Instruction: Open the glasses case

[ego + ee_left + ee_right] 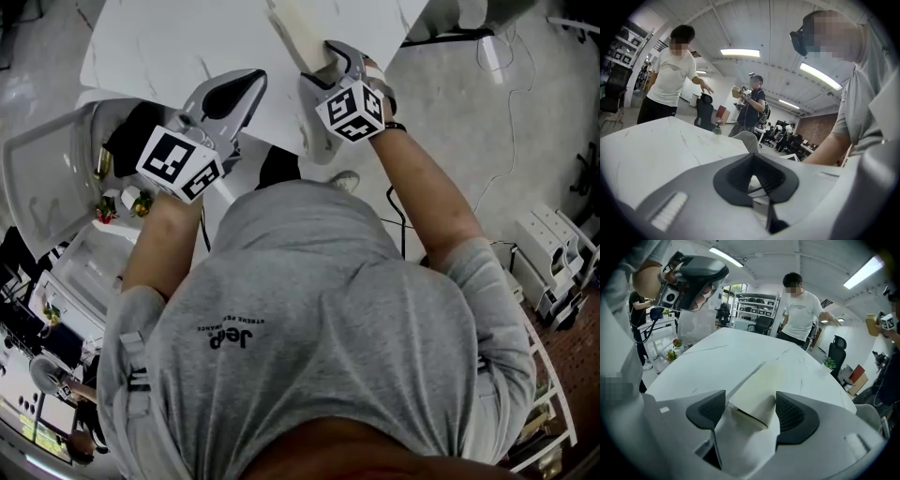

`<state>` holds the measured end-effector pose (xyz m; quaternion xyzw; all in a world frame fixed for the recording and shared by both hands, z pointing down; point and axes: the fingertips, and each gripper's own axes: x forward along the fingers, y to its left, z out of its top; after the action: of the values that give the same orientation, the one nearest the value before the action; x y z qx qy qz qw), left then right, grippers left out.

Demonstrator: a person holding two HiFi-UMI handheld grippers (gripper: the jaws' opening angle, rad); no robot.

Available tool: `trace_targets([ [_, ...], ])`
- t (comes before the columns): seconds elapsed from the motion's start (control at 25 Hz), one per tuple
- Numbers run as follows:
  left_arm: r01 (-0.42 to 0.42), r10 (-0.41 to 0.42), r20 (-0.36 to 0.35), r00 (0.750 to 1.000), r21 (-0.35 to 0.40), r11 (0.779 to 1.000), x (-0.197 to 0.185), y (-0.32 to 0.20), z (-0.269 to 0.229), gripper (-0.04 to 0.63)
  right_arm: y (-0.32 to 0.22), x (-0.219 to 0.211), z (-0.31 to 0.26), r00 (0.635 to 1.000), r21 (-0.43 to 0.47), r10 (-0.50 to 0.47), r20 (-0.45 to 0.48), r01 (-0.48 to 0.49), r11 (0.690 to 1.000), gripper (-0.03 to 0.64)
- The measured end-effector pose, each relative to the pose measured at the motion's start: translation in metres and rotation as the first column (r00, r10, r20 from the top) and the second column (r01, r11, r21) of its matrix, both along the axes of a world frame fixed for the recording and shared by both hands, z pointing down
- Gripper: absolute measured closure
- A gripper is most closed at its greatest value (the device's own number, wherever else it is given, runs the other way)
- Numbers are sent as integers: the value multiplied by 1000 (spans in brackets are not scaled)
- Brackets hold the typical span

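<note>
A long, cream-coloured glasses case (pixel 761 387) is lying on a white marbled worktop (pixel 717 357). Its near end is sitting between the spread jaws of the right tool (pixel 750 412), and a dark seam is showing across that end, so the lid is looking closed. The case's long axis is running straight away from the right tool, along the line of its jaws. The right pad is sitting close against the case's flank, though contact cannot be confirmed, while a strip of worktop is showing between the left pad and the case. The jaws are bracketing the case rather than pinching it.

In the head view the case (pixel 298 33) is heading up and out of the frame from the right tool (pixel 337 70), which is by far the nearer of the two. The left tool (pixel 230 98) is hanging to the case's left, raised off the worktop (pixel 169 47). In the left gripper view, the left tool (pixel 754 180) is showing its jaws pressed together on nothing.

The count is standing at one case, two tools and one worktop. Beyond it, one small potted plant (pixel 829 363) is sitting at the far edge and a person in a white shirt (pixel 801 310) is standing by.
</note>
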<state>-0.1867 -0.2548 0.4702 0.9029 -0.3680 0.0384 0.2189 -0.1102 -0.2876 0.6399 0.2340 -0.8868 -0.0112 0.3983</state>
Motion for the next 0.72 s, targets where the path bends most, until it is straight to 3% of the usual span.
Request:
trace_targets([
  [0.72, -29, 29, 1, 1000, -6, 1000, 8, 1, 1, 546, -5, 8, -5, 997, -55, 43, 62, -40, 998, 314],
])
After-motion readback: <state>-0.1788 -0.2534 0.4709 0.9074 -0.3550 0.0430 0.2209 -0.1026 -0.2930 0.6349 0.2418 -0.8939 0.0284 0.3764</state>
